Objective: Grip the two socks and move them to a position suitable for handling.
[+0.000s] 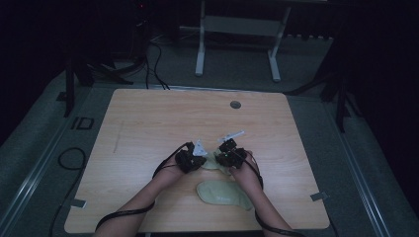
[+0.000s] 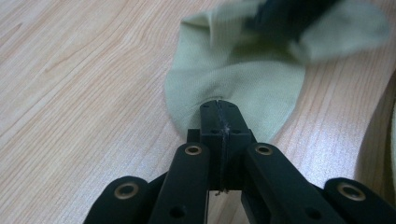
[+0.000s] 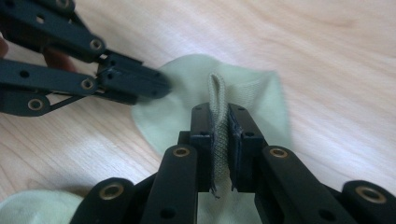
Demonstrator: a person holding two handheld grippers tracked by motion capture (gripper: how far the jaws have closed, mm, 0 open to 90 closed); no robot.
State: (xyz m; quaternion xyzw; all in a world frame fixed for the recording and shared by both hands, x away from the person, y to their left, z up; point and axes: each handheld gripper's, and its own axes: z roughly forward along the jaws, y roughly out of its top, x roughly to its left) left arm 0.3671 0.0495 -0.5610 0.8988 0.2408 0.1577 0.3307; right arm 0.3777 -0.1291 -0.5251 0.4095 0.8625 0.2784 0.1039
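A pale green sock (image 1: 212,161) lies bunched on the wooden table (image 1: 148,128) between my two grippers. My left gripper (image 1: 202,162) has its jaws pressed together on the sock's thin edge (image 2: 233,79), and the fabric puckers at the jaw tips (image 2: 219,108). My right gripper (image 1: 221,162) is shut on the sock's ribbed cuff (image 3: 217,100), which stands up as a folded strip between its pads (image 3: 219,114). In the right gripper view, the left gripper (image 3: 159,86) rests its tips on the same sock from the left. A second matching sock (image 1: 223,193) lies flat near the front edge.
A round cable hole (image 1: 235,104) sits at the table's far side. Black cables (image 1: 71,158) trail over the grey floor at the left. A white table frame (image 1: 237,29) stands behind. The second sock's edge (image 3: 37,207) lies close under the right hand.
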